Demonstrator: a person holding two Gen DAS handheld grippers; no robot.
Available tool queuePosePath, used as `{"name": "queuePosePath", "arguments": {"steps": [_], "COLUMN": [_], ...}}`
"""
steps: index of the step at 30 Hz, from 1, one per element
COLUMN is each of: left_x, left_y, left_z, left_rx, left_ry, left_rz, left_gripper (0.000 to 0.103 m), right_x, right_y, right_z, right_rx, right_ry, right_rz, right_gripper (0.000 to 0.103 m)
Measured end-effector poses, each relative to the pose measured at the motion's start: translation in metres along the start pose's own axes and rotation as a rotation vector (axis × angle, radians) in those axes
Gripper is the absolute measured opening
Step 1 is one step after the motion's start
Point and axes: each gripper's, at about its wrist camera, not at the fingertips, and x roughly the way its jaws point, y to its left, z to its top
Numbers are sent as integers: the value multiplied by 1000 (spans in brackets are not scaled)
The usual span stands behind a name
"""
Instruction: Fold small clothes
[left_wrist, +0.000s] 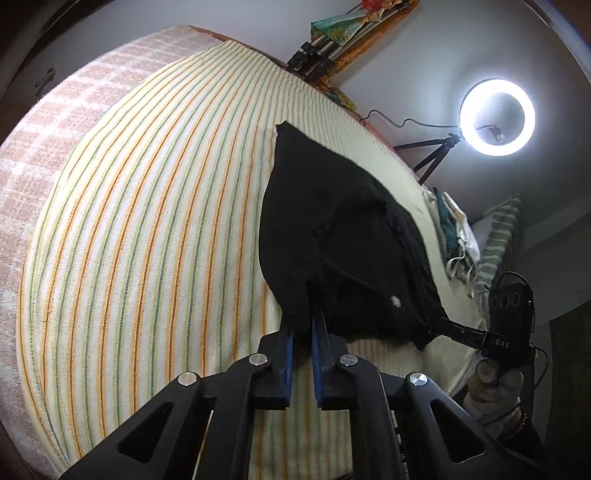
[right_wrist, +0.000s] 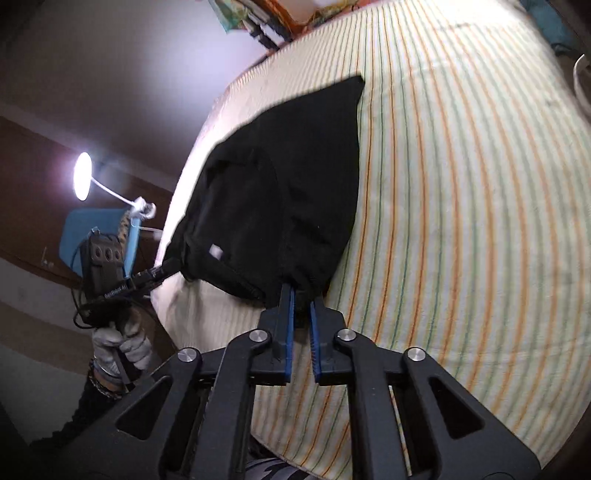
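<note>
The left claw (left_wrist: 303, 325) is clamped on a near corner of a small black garment (left_wrist: 325, 236), its blue pads pinching a bunched fold of the cloth. The right claw (right_wrist: 302, 299) is clamped the same way on the garment's (right_wrist: 280, 184) other near corner. The garment is stretched between the two claws and trails away onto the bed, over a striped cream blanket (left_wrist: 147, 221) with orange and green lines. Where the cloth disappears between the pads, the fold itself is hard to make out; black on black hides its seams, apart from a small white tag. In the left wrist view, the person's gloved right hand (left_wrist: 495, 380) grips its handle at the bed's edge. A ring light (left_wrist: 496, 116) on a tripod glows beyond, and a heap of other clothes (left_wrist: 458, 236) lies partly cut off beside the bed.
</note>
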Motion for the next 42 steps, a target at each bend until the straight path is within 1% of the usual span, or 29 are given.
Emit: {"name": "queuePosePath", "arguments": {"steps": [2,3,4,6,8,9,11,13,14,15,16,17,18,19,20,22,25,29,32,35,37,41,42], "left_x": [-9,-11,-10,-1,7,5,0,-10,-16,-23,-29,-35,-40,-42,-45,-42,-30,-7,12,30,41,64,69], "left_y": [-2,-2,-1,3,6,5,1,-4,-6,-7,-7,-7,-8,-6,-4,-4,-10,-18,-18,-17,-20,-23,-23], "left_z": [0,-1,-2,-6,-10,-12,-13,-14,-15,-14,-14,-13,-11,-8,-3,7,27,58,82,105,117,125,125], "left_rx": [0,5,13,41,41,49,79,120,134,143,146,146,141,138,138,132,121,123,120,110,122,155,161], "left_ry": [-15,-16,-10,23,48,40,29,10,-2,-18,-35,-56,-76,-90,-106,-117,-125,-132,-134,-139,-142,-118,-112], "left_rz": [-15,-15,-3,53,63,66,84,117,126,130,134,139,141,137,126,133,111,104,115,126,137,164,176], "left_gripper": [4,4,4,4,7,10,18,23,27,30,33,36,37,41,42,42,43,46,46,45,44,43,43], "right_x": [-15,-19,-21,-15,-7,-5,-6,-11,-17,-23,-30,-37,-45,-51,-55,-57,-51,-30,-5,7,13,25,27], "right_y": [-6,-9,-10,-15,-16,-15,-12,-10,-6,-5,-6,-5,-7,-9,-12,-17,-23,-33,-38,-47,-52,-49,-47], "right_z": [3,3,2,-2,-7,-8,-10,-7,-7,-6,-5,-1,3,8,17,33,60,94,115,126,132,136,137], "right_rx": [31,36,33,35,29,20,-3,-33,-64,-85,-99,-109,-107,-98,-82,-64,-36,1,33,61,70,44,33], "right_ry": [-35,-48,-54,-30,-1,8,21,36,34,22,7,-23,-55,-86,-117,-163,-196,-187,-176,-173,-172,-152,-150], "right_rz": [51,57,46,9,-5,-14,-25,-31,-36,-44,-47,-45,-35,-16,4,-4,-3,24,11,22,32,38,37], "right_gripper": [7,7,7,7,7,10,10,12,16,25,30,40,43,44,44,44,44,44,44,44,44,43,37]}}
